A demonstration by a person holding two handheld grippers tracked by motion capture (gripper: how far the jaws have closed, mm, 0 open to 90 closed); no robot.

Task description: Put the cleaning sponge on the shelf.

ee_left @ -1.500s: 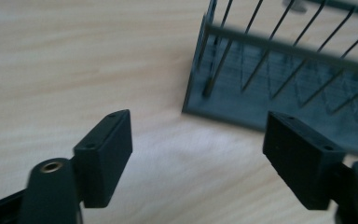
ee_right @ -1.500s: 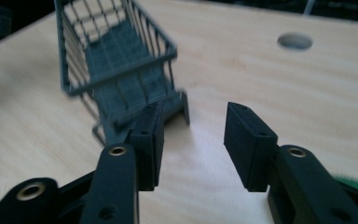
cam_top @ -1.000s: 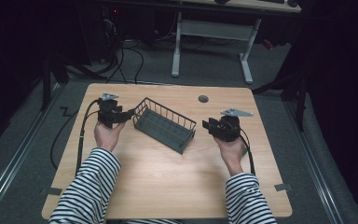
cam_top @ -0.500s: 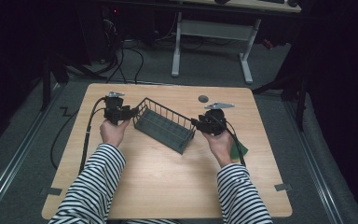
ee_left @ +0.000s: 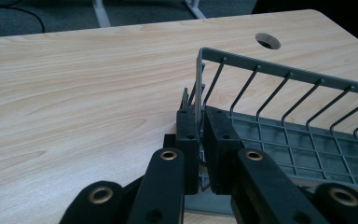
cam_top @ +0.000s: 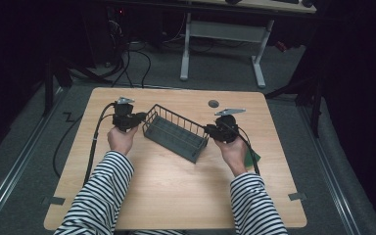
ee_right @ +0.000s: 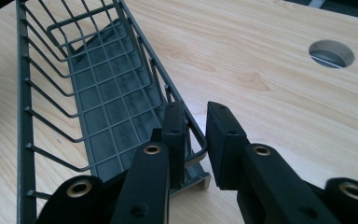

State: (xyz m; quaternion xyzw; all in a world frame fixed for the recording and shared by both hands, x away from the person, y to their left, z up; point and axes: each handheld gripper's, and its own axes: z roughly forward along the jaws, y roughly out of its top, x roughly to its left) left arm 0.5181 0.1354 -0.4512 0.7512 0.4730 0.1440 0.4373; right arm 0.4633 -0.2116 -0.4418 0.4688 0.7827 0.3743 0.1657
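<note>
Long grey wire basket (cam_top: 176,133) (open-topped, grid floor)

My left gripper (cam_top: 138,119) points toward three o'clock, its jaws just drawn together, clamped on the end wall of the wire basket (cam_top: 176,133). My right gripper (cam_top: 210,130) points toward nine o'clock, jaws just closed around the opposite end rim. Both striped-sleeved forearms reach in from six o'clock, wrists level.
</note>
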